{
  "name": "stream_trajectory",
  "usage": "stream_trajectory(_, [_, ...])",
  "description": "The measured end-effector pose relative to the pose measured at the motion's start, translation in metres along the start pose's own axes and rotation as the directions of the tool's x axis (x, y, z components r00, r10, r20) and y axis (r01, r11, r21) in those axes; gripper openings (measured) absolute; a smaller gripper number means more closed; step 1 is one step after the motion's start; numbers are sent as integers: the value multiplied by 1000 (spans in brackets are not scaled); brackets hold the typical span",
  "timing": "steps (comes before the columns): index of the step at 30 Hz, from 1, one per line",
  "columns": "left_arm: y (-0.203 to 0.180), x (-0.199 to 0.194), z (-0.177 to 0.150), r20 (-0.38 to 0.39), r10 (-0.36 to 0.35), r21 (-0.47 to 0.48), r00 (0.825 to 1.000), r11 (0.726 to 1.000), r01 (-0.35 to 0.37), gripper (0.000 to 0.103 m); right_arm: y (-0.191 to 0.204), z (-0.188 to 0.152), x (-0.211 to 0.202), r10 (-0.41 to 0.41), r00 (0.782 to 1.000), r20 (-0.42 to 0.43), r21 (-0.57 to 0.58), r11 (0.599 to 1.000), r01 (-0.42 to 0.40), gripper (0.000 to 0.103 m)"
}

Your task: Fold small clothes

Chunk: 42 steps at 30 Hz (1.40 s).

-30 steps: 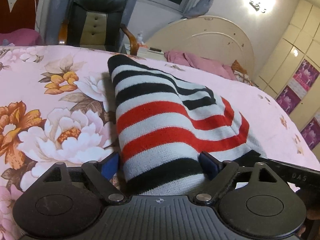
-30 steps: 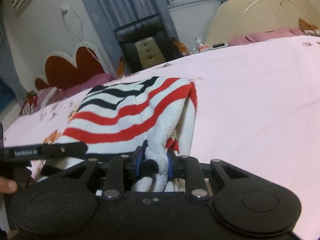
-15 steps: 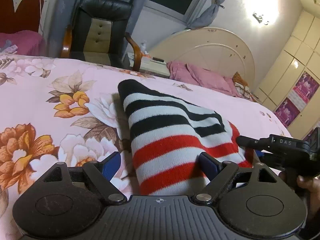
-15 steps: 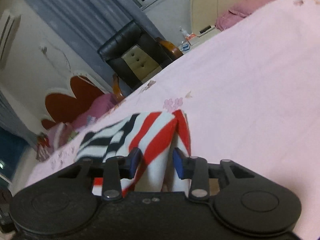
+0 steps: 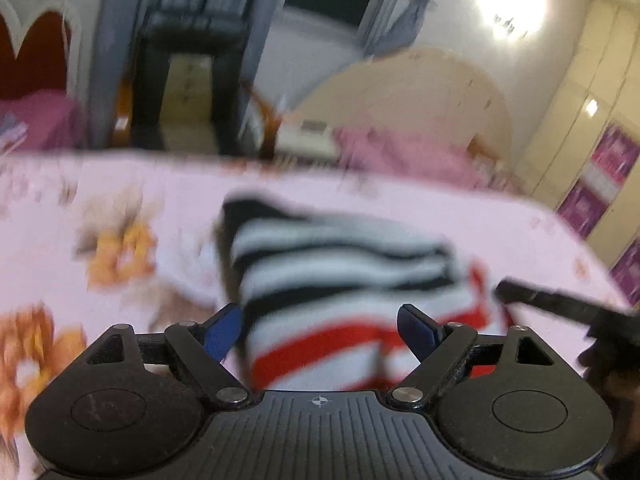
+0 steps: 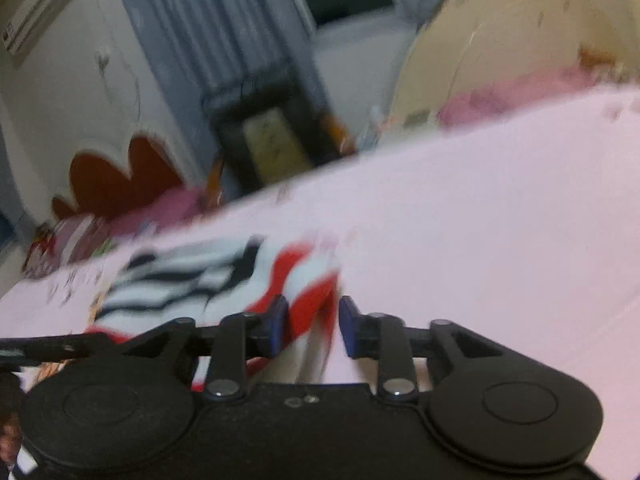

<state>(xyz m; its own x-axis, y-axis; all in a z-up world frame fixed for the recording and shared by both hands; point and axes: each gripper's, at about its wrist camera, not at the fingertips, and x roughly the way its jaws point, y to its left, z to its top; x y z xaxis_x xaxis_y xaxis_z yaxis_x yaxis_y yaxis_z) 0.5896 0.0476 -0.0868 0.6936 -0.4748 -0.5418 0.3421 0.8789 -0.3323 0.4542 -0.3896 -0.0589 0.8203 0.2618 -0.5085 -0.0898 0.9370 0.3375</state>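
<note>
Striped garment [image 5: 340, 280] lies on bedsheet [image 6: 500, 220] — both grippers [image 5: 320, 334] [image 6: 313, 326] spread, seemingly clear.

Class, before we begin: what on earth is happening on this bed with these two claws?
A person is folding a small striped knit garment on a pink floral bedspread, working a claw in each hand. Both claws are open. The left claw straddles the garment's near end; the right claw has its jaws apart around the red-striped corner. Neither grips the cloth. The garment lies folded on the bed; motion blur hides finer detail.
</note>
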Motion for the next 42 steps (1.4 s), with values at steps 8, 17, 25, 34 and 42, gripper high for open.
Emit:
stream_trajectory(8, [-36,49,8,-154,1,163,988,986,25,85,10,13,32,-5,998,-62,-81,997,0,8])
stream_trajectory(17, [-36,9,-9,-68,3,184,998,983,10,85,24,12,17,-42,996,-74,-121,992,33,24])
stream_trajectory(25, [-33,-55,-59,-62,-40,194,997,980,51,85,58,-33,-82,101,990,-99,-254,959,-123,16])
stream_trajectory(34, [-19,-70,-95,-90,25,142,996,990,-12,85,69,-81,-108,-56,988,-147,-459,888,-18,6])
stream_trajectory(42, [-14,-78,-105,-81,50,78,995,996,-44,85,51,-98,-110,-127,983,-133,-354,933,73,6])
